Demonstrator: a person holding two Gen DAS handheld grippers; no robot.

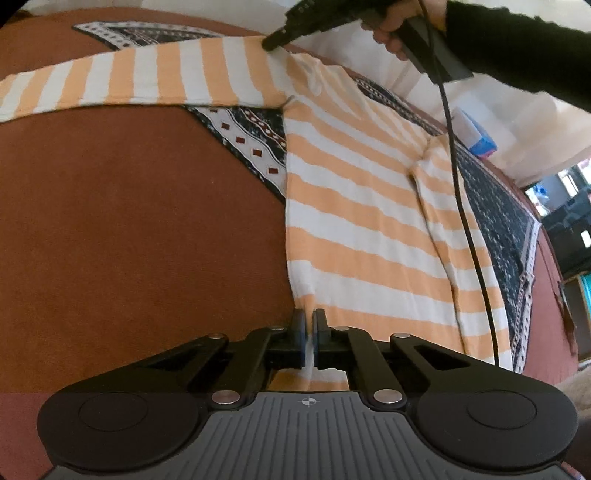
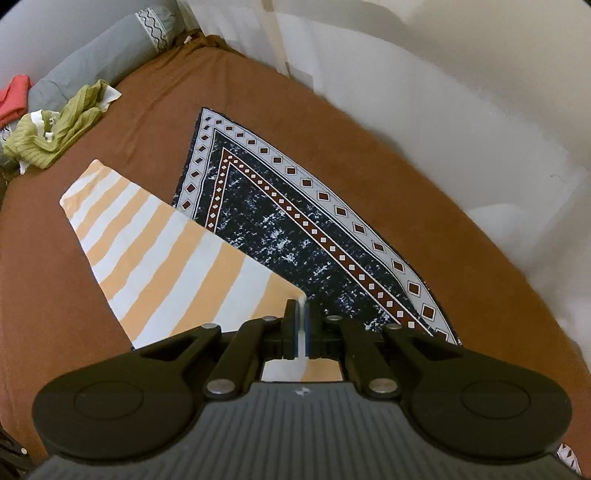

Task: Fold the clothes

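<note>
both grippers pinching the striped shirt

the orange-and-white striped shirt lies spread flat on the brown bed cover, partly on top of a dark patterned cloth with a diamond border. one long sleeve stretches out sideways across the cover, its cuff end lying free.

left gripper sits low at the shirt's hem corner, fingers nearly together with a thin fold of striped fabric clamped between the pads. the rest of the hem runs off to the right along the cover.

right gripper, seen from its own camera, has its fingers closed on a thin edge of the shirt where the sleeve meets the body, white fabric showing between the blue pads. from the left wrist view the same gripper comes in from above at the shoulder area, held by a hand in a dark sleeve, with a black cable trailing down over the shirt.

at the far end of the bed, a crumpled green garment rests near a grey pillow, well apart from the shirt.
</note>
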